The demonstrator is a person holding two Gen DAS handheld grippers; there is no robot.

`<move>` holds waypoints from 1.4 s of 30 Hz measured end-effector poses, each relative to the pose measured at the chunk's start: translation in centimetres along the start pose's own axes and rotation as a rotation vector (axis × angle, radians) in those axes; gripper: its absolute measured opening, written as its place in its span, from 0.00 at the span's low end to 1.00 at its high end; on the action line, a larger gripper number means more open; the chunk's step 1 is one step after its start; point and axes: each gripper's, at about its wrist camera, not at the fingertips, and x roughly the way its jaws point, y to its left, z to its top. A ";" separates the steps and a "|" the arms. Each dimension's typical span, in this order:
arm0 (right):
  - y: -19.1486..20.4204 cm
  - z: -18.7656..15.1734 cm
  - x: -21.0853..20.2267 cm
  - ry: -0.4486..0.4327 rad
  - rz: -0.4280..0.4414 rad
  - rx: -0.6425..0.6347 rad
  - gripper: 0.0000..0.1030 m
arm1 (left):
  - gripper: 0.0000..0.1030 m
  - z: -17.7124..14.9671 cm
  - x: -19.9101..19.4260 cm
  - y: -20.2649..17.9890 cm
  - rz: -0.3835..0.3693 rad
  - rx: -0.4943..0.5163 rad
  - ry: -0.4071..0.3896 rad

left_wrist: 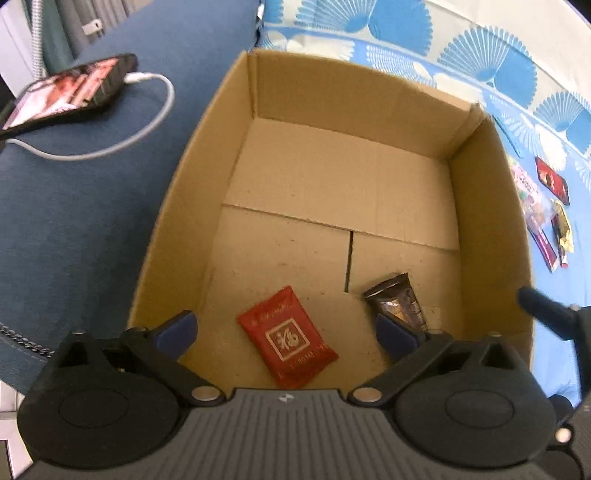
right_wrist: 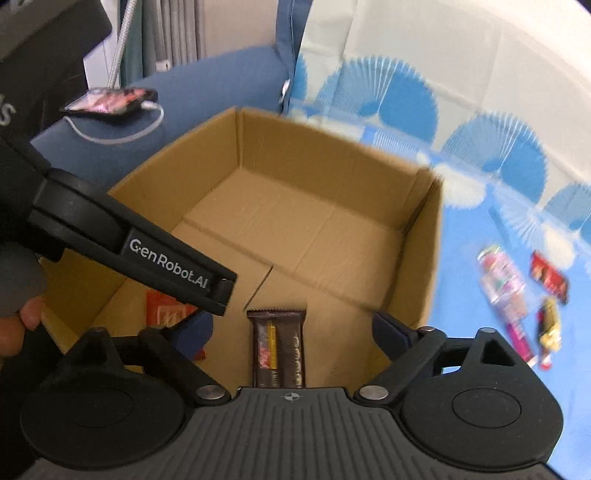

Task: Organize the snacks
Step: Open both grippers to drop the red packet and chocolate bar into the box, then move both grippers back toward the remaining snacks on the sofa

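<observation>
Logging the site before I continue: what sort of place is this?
Probably a bedroom or living room at home: a fan-print sheet, a blue cushion with a charging phone, curtains behind.

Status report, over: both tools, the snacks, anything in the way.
Left tool open, right tool open, both empty. Red packet and brown bar lie in the cardboard box. More snacks wait on the blue cloth. Nothing in the way.

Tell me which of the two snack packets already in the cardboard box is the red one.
The square red packet with a white emblem, lying toward the box's left wall. The other, the dark brown bar wrapper, is long and narrow, lying right of it.
</observation>
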 end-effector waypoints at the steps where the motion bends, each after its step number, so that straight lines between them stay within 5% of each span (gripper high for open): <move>1: 0.0 0.0 -0.5 -0.002 -0.005 -0.004 0.92 | 1.00 -0.2 -0.3 0.1 0.009 0.004 0.006; 11: 1.2 -3.6 -7.9 -0.008 -0.017 0.073 0.94 | 1.00 -5.9 -6.4 1.3 -0.026 -0.018 -0.017; 20: 0.3 -5.5 -14.5 -0.149 -0.100 0.132 0.94 | 1.00 -8.9 -14.1 0.9 -0.062 -0.017 -0.150; 32: -5.1 -8.1 -22.0 -0.297 -0.213 0.293 0.95 | 1.00 -9.3 -29.0 -4.4 -0.066 0.301 -0.366; 42: -7.9 -9.3 -24.5 -0.325 -0.275 0.356 0.95 | 1.00 -9.8 -36.2 -6.7 -0.204 0.286 -0.421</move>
